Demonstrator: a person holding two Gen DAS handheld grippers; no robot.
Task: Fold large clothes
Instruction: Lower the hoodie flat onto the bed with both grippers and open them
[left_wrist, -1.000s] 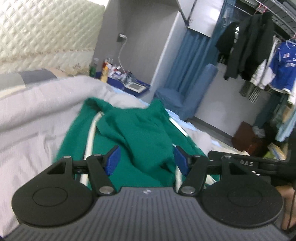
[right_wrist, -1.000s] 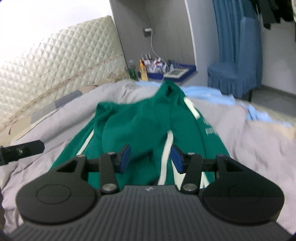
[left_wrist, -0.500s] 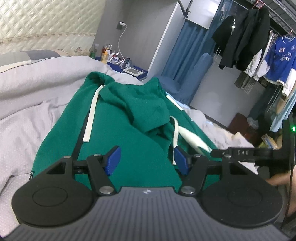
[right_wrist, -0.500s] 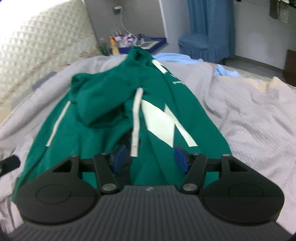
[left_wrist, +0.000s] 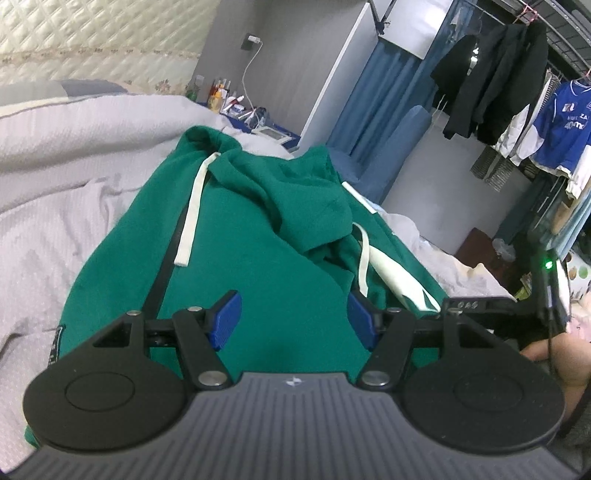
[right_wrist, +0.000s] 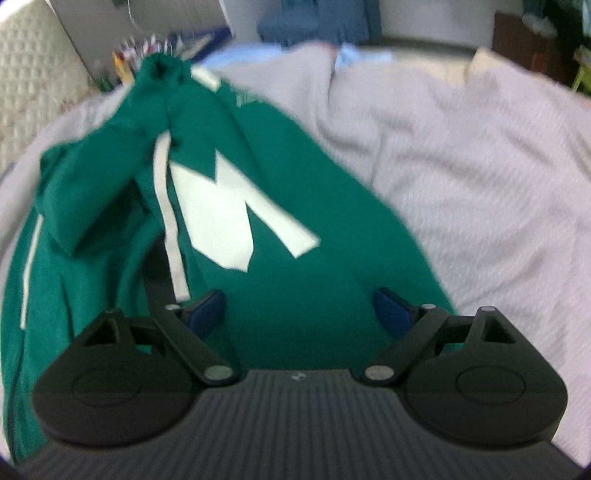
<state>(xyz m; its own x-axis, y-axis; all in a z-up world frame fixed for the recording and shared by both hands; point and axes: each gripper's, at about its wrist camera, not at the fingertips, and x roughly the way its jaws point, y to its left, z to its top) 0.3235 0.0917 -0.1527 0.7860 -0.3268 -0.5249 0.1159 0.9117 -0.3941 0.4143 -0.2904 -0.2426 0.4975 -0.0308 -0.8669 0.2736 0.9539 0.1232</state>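
A green hoodie (left_wrist: 258, 258) lies spread on the grey bed cover (left_wrist: 55, 206), its hood bunched in the middle and two white drawstrings (left_wrist: 192, 214) trailing toward me. My left gripper (left_wrist: 292, 314) hovers open over the near part of the hoodie with nothing between its blue pads. In the right wrist view, which is blurred, the hoodie (right_wrist: 314, 280) shows a large white letter print (right_wrist: 221, 210) and one drawstring (right_wrist: 166, 206). My right gripper (right_wrist: 299, 308) points steeply down at it. Its jaws are opening wide and grip nothing.
The quilted headboard (left_wrist: 92, 33) is at the far left. A nightstand with bottles (left_wrist: 236, 107), a blue covered chair (left_wrist: 399, 140) and a rack of hanging clothes (left_wrist: 495, 74) stand beyond the bed. Bare grey cover (right_wrist: 461, 166) lies right of the hoodie.
Both grippers have come down closer to the hoodie. The right one has tipped downward and its jaws have spread much wider. The left jaws keep the same gap.
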